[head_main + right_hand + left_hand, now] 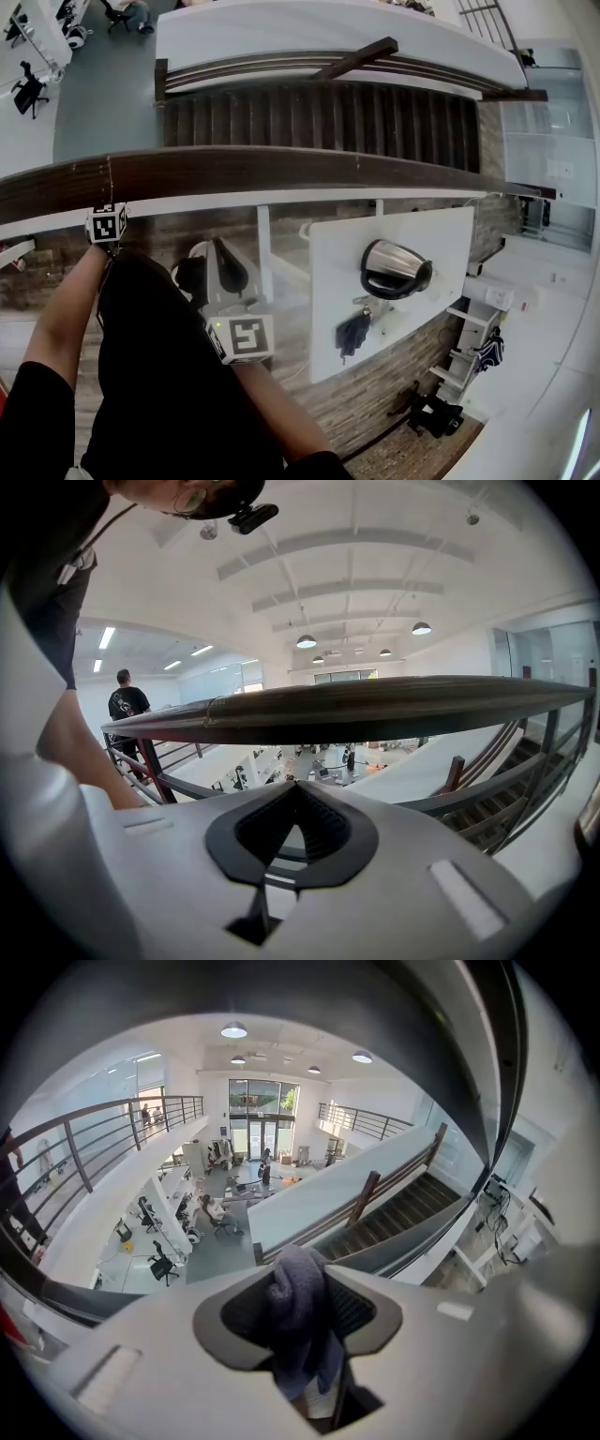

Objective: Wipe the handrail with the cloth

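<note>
The left gripper (298, 1290) has its jaws clamped on the cloth (300, 1321), a dark grey-blue wad that bulges above the tips and hangs in a fold below them. In the head view this gripper's cube (106, 223), which bears a black-and-white square marker, sits right at the near edge of the handrail (281, 169), toward the rail's left end; whether the cloth touches the wood cannot be told. The right gripper (294, 786) is held lower, near the person's body, with its tips together and nothing between them. Its own marker cube (242, 337) faces up, and the print on both cubes is pattern only, not letters. From the right gripper view the dark wooden handrail crosses overhead, and a person in a black top (127, 705) stands farther along it. Beyond the rail a dark staircase (319, 117) descends. Far below stand a white table (441, 244) carrying a metal kettle (397, 269), and black office chairs (161, 1265) on the grey floor.
</note>
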